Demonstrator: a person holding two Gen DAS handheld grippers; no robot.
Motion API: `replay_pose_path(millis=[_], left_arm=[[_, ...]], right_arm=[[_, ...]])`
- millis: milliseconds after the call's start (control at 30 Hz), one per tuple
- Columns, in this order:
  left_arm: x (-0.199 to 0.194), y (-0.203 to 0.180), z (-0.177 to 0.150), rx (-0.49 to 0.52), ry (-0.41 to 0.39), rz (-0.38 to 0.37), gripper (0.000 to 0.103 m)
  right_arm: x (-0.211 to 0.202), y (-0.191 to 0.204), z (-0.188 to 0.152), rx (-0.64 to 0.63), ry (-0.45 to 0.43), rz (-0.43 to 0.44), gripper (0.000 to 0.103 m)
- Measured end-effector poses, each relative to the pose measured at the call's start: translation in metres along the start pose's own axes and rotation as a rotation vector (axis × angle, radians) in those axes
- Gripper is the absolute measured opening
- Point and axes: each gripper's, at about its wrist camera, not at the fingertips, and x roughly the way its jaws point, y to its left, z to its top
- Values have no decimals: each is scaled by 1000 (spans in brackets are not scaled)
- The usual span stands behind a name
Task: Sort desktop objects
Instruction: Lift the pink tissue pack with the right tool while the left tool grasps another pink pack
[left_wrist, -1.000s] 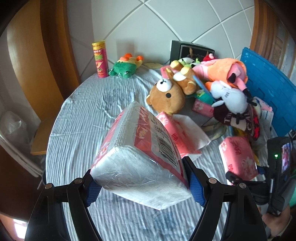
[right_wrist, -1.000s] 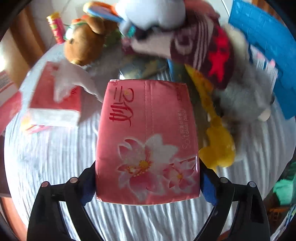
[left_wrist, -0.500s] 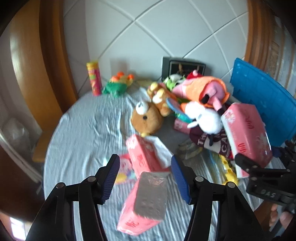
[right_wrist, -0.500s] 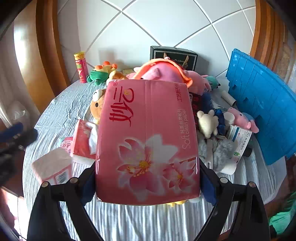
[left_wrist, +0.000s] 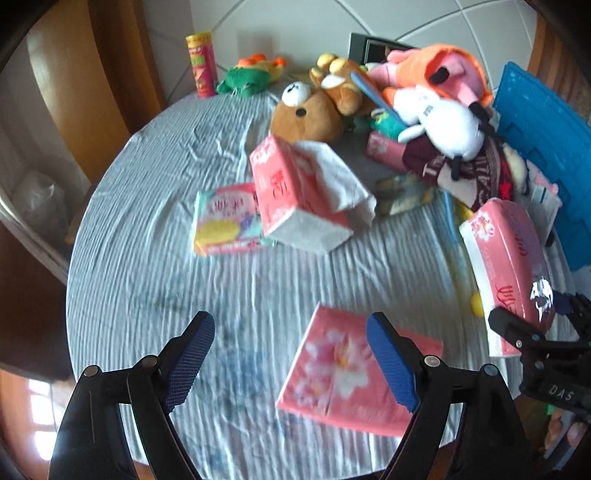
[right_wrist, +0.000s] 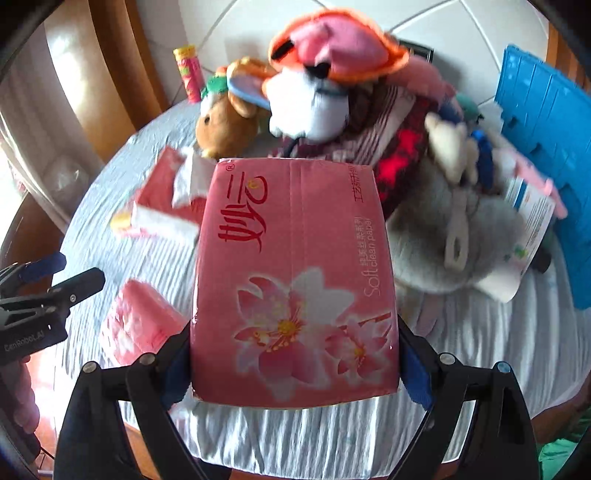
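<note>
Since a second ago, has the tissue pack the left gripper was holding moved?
Yes. The tissue pack has left the left gripper, now open, and lies flat on the table below, nearer than the opened tissue box.

Bright daylight floods both views, with fisheye bending and dark vignetting at the edges. Glare washes out the far left in the right wrist view. Motion blur smears the near tablecloth (left_wrist: 236, 302) and the plush toys (right_wrist: 332, 85); shadows are soft.

White tiled wall (left_wrist: 295, 22), wooden frame (left_wrist: 122, 62), blue slatted panel (left_wrist: 535, 122) at the right edge.
</note>
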Motion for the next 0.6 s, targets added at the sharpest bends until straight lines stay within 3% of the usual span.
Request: replay_pose_path(millis=[267,467,533,600], left_arm=[[-9,-25,-40,-164,25,25,85],[-2,-63,-67,-110,93,-44,85],[12,-63,-76,-102,136,-24,85],[26,-51,-85,-107,171,63,88]], right_arm=[[-1,-26,-18,-109,13,44,92],[-7,-40,-15,-172,13,63,92],[-4,-39,-14,-175,13,69,92],[-2,-36,-13,-179,17,78,92]])
